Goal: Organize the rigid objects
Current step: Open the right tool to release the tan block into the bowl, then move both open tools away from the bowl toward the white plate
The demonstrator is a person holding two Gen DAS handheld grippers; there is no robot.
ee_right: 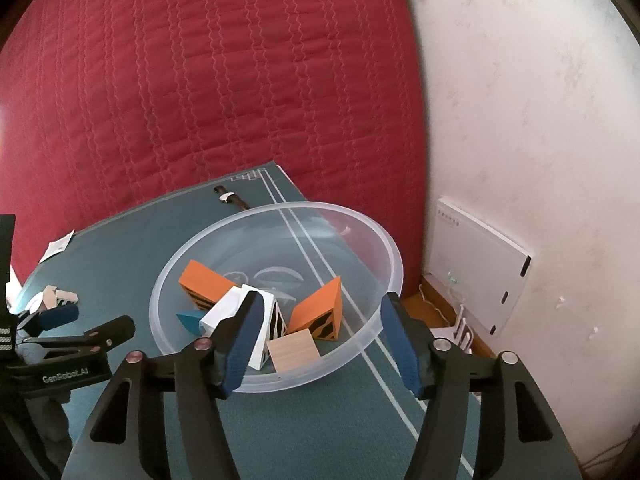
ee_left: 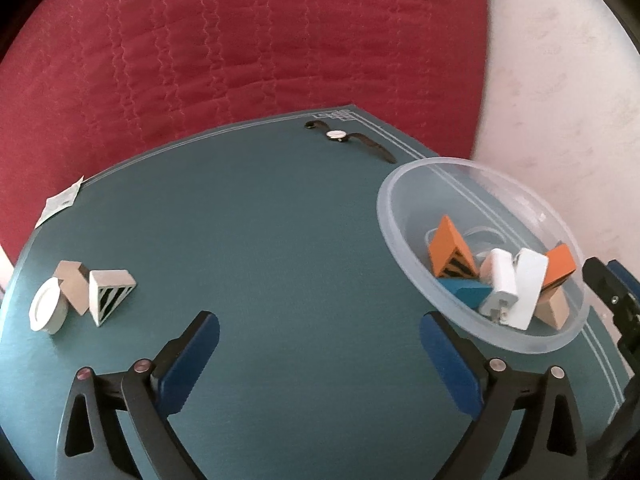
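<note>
Far left on the teal mat [ee_left: 280,260], three loose pieces sit clustered and touching: a white round ring-shaped piece [ee_left: 47,311], a plain tan wooden block [ee_left: 74,290] leaning behind it, and a white triangular wedge with black stripes [ee_left: 109,295] just to the right. These look light, stiff and hard, probably painted wood; smooth faces may slip, so best pinched across flat parallel sides, the wedge across its two triangular faces. A small white paper slip [ee_left: 60,202] lies at the far left mat edge; its print is too small to read.

Left gripper [ee_left: 320,344] has its jaws spread wide, nothing between them, over bare mat. A dark-strapped wristwatch [ee_left: 338,135] lies far centre; likely more fragile, take it by the strap.

Right: clear plastic bowl [ee_right: 392,264] already holds orange striped wedges [ee_right: 320,312], white blocks [ee_right: 224,312], a blue piece [ee_right: 188,319] and a tan block [ee_right: 292,354]. Right gripper [ee_right: 320,340] has its jaws apart over the bowl's near rim, clamping nothing.

Readable writing: "GenRobot.AI" on the left gripper body, seen in the right wrist view. A white wall box [ee_right: 480,264] sits far right.
</note>
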